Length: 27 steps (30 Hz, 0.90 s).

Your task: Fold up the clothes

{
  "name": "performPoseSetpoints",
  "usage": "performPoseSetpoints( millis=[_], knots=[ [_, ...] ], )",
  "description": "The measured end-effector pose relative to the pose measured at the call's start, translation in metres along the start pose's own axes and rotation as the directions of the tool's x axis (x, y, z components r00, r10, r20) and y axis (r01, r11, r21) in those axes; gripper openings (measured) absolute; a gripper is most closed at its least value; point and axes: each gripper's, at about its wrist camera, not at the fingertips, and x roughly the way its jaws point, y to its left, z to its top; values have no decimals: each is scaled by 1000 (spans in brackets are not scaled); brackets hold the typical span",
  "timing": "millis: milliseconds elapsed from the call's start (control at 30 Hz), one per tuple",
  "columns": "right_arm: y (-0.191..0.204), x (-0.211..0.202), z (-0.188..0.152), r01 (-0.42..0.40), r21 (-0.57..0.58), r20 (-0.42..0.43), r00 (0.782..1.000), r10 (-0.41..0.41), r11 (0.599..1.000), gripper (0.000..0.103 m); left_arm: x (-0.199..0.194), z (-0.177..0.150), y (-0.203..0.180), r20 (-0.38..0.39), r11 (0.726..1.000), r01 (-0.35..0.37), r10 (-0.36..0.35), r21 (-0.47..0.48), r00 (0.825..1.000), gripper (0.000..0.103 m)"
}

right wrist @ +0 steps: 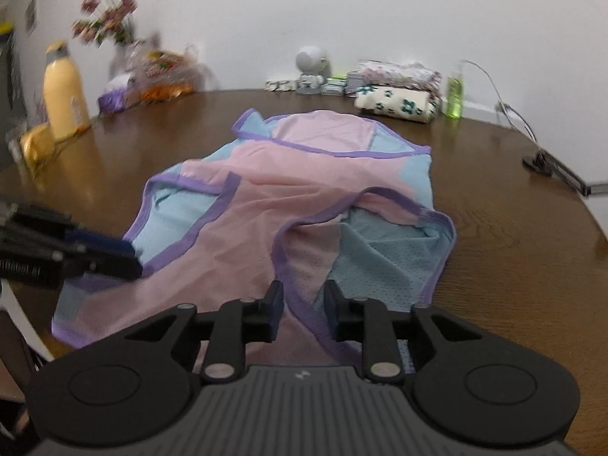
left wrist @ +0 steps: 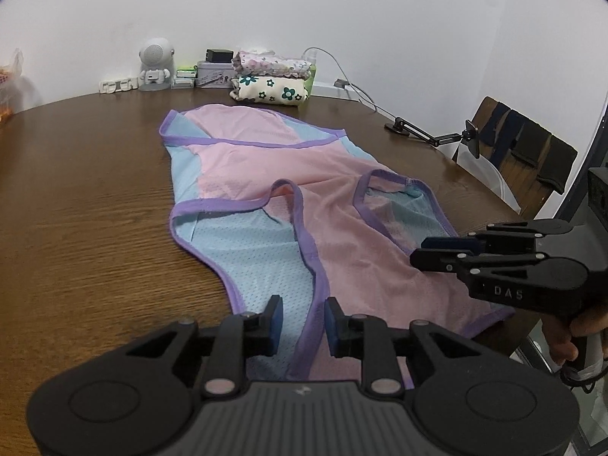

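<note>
A pink and light-blue mesh tank top with purple trim (left wrist: 266,174) lies spread on the brown wooden table (left wrist: 83,205); it also shows in the right wrist view (right wrist: 304,190). My left gripper (left wrist: 304,317) is open, its jaws on either side of the purple trim of the near strap. My right gripper (right wrist: 304,309) is open over the purple trim of the other strap. The right gripper also shows in the left wrist view (left wrist: 437,250), low over the pink cloth. The left gripper shows in the right wrist view (right wrist: 114,252) at the garment's left edge.
Folded floral clothes (left wrist: 271,79) are stacked at the back by the wall, beside a white astronaut figure (left wrist: 154,64) and small boxes. A phone-holder arm (left wrist: 429,135) and cable lie at right. A yellow bottle (right wrist: 62,91), snacks and flowers stand at back left. A chair (left wrist: 528,148) stands beyond the table's right edge.
</note>
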Motion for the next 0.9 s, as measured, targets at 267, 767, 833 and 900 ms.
performPoseSetpoints(
  millis=[267,767,833,900],
  knots=[
    [-2,-28,1,132,36,19,991,-133,991,1,-2,-3,3,2,1000,2,-2,12,1000,22],
    [-27,-55,-14,-34,-129,59,997,42,991,38,-30,-14,19,13,981,192,-192,35,981,46],
    [-34,-54,-21,-36,-144,28,999,41,989,37,-28,-16,19,-6,982,183,-183,45,983,46],
    [-40,-53,-27,-51,-122,21,998,54,991,37,-27,-17,20,-24,983,174,-173,56,985,42]
  ],
)
